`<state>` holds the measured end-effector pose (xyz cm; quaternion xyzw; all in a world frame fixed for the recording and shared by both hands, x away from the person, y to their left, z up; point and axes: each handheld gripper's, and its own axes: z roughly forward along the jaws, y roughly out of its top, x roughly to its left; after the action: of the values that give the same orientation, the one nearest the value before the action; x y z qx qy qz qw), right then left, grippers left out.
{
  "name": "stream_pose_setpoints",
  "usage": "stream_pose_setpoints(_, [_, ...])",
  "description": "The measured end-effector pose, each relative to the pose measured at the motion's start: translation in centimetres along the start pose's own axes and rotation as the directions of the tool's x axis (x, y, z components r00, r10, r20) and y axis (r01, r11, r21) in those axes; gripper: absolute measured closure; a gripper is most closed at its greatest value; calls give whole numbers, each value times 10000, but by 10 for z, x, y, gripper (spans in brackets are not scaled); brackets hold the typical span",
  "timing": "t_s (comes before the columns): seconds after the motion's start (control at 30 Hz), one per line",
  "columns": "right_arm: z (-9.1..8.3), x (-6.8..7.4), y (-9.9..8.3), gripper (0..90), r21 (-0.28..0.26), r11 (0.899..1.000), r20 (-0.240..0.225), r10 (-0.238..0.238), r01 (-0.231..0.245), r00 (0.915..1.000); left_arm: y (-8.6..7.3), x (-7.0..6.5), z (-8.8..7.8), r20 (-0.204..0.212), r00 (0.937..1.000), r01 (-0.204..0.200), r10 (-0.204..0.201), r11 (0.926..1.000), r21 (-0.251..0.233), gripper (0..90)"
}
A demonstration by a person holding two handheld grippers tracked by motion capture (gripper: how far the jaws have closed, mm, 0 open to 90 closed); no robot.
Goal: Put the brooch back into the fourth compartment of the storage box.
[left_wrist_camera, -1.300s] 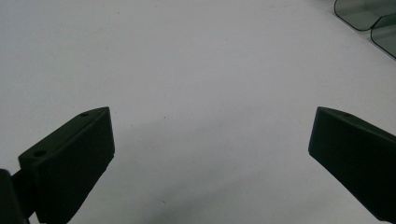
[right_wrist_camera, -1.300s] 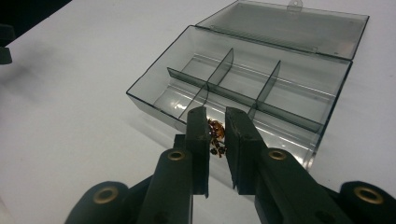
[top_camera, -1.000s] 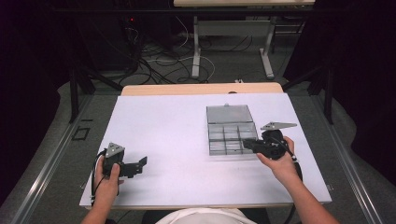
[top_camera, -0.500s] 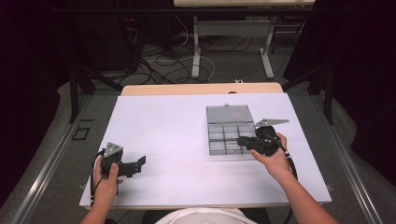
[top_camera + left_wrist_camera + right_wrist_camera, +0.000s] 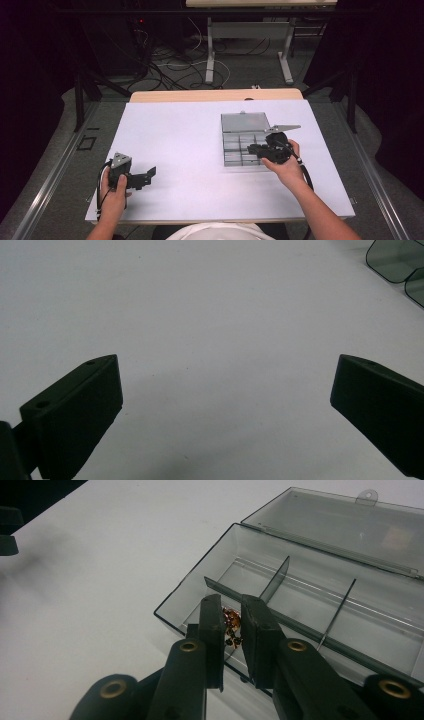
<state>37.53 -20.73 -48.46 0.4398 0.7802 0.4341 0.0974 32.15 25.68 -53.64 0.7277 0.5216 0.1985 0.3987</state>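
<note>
The right gripper [image 5: 232, 630], nearly pressed together over small brown bits [image 5: 231, 625] in the box [image 5: 320, 605], should squeeze gently, while the left gripper [image 5: 225, 405] rests spread wide.

Small brown bits [image 5: 231, 626] in the clear box [image 5: 320, 580] too small to identify, partly hidden behind the right tool [image 5: 232, 617], box's right end cut off
</note>
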Motion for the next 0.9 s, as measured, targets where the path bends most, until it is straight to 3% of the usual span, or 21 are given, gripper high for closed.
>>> stream_pose_setpoints(0.4, [18,7,8,806,177,9996,-43,-218,219,9998,0,-1,1,11,10000,-99,99,10000,-2,5])
stream_pose_setpoints(0.9, [37,14,5,806,562,9973,-56,-474,477,9989,0,-1,1,61,9996,-285,285,9996,38,5])
